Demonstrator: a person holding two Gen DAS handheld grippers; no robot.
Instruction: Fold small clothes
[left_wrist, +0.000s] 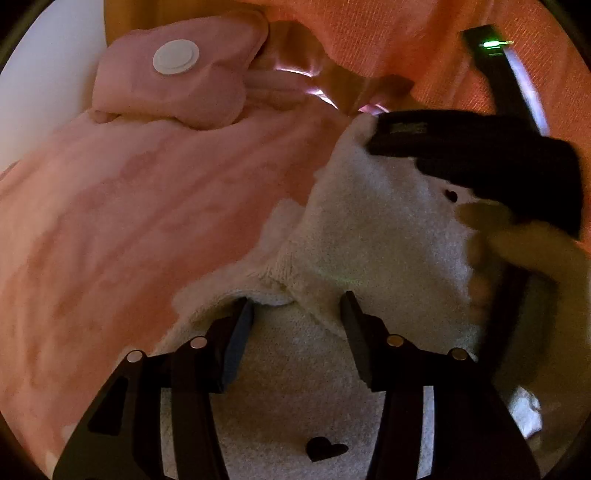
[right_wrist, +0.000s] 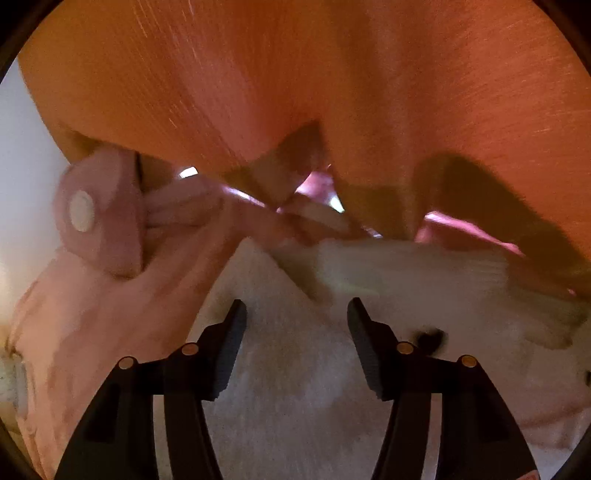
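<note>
A small white fleece garment (left_wrist: 369, 229) with black heart marks lies on a pink fluffy garment (left_wrist: 129, 206). My left gripper (left_wrist: 297, 306) is open just above the white garment's folded edge, with nothing between its fingers. My right gripper (left_wrist: 399, 136) shows in the left wrist view over the white garment's far corner. In the right wrist view the right gripper (right_wrist: 297, 308) is open above the white garment (right_wrist: 295, 350), beside a black heart (right_wrist: 430, 338). The pink garment (right_wrist: 110, 314) lies to its left.
A pink pad with a white round button (left_wrist: 175, 57) lies at the far edge of the pink garment, also in the right wrist view (right_wrist: 81, 212). An orange ribbed cloth (right_wrist: 295, 92) fills the background. A white surface (left_wrist: 44, 92) shows at the left.
</note>
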